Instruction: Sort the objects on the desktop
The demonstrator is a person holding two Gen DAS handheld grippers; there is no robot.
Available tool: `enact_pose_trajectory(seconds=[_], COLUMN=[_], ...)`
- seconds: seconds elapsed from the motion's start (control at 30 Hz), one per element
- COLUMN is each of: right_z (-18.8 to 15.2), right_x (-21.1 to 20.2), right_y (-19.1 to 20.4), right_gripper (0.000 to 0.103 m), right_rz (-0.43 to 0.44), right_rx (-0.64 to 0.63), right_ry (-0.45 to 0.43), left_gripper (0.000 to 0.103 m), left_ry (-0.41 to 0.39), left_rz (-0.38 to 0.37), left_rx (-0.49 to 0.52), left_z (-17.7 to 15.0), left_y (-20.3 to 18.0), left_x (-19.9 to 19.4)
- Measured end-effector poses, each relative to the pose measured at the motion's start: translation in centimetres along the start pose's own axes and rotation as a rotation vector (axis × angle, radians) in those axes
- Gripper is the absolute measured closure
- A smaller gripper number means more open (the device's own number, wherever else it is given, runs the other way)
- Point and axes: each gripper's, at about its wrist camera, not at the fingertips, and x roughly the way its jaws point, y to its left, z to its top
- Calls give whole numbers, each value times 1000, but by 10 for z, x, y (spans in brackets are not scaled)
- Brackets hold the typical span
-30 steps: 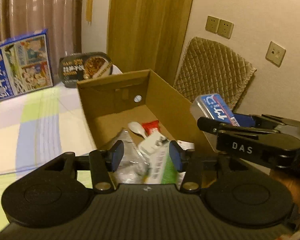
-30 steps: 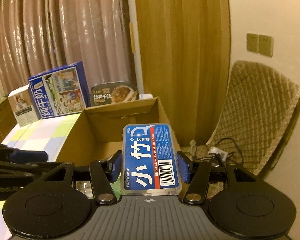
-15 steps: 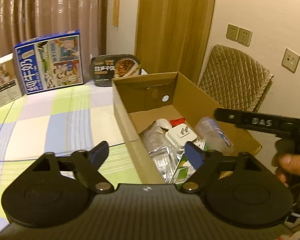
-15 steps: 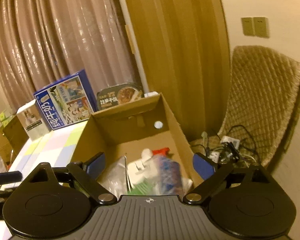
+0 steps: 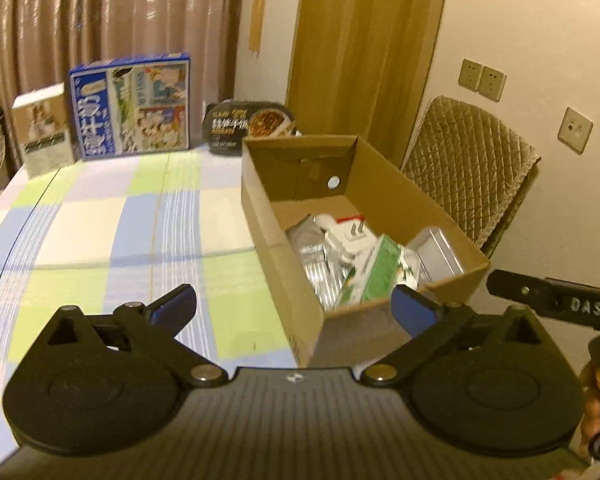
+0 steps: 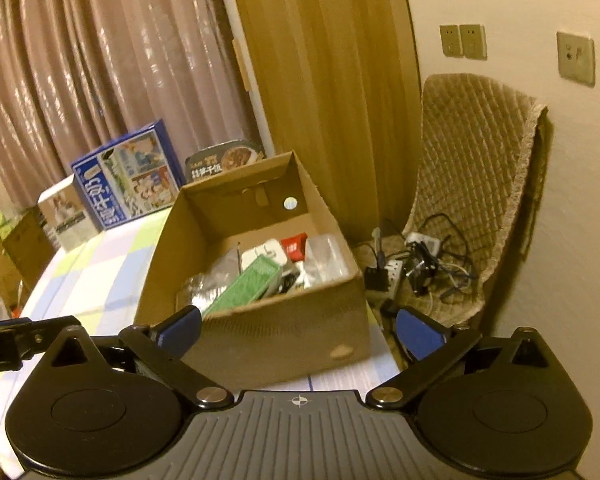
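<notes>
- The left claw (image 5: 294, 312) has its jaws spread as wide as they go, having just been opening, and nothing sits between its blue pads (image 5: 414, 309).
- The right claw (image 6: 300, 330) is the same: jaws just swung fully apart, empty, pointed down at the near wall of the cardboard box (image 6: 260, 344).
- A second ago the right claw clamped a blue-labelled clear case of floss picks; now the clear case (image 5: 438, 250) lies inside the box, against its right wall.
- Beside it in the box lie a green-and-white packet (image 5: 378, 274), a white plug adapter (image 5: 350, 240), silver foil pouches (image 5: 314, 262) and a small red item (image 6: 294, 246).
- Both claws have pulled back from the box since the earlier frames, so more of its near wall and of the checked surface (image 5: 112, 236) shows.
- Left of the box the surface looks bare; only a blue milk carton (image 5: 130, 106), a small white box (image 5: 44, 130) and a black meal tray (image 5: 250, 126) stand behind the box at the far edge.
- Judging by that, the sorting looks nearly or wholly done, unless those three also belong in the box.
</notes>
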Motion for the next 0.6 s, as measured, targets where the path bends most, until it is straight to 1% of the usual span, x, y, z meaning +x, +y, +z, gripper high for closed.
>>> enact_pose_trajectory(seconds=[0.1,0.17,0.33,0.47,0.6], right_z=[-5,-8,-16,-20,-24], right_x=[-21,-36,-66,-85,-102], right_y=[8,14,29,37,45], right_gripper=[2,2,2,2,2], right_rz=[-10,1,7,27,23], right_rx=[-17,-26,-70,-84,-129], right_ry=[2,2,2,4,4], left_gripper=[1,1,1,1,1], left_ry=[51,62,63,55,29], left_rz=[-29,-22,20,23,48], left_rx=[-38,-47,-46,-55,-47], left_z=[-8,-15,-28,-33,-34], left_y=[-2,-3,-4,-1,-2], left_x=[-15,-29,-62,-84,-106])
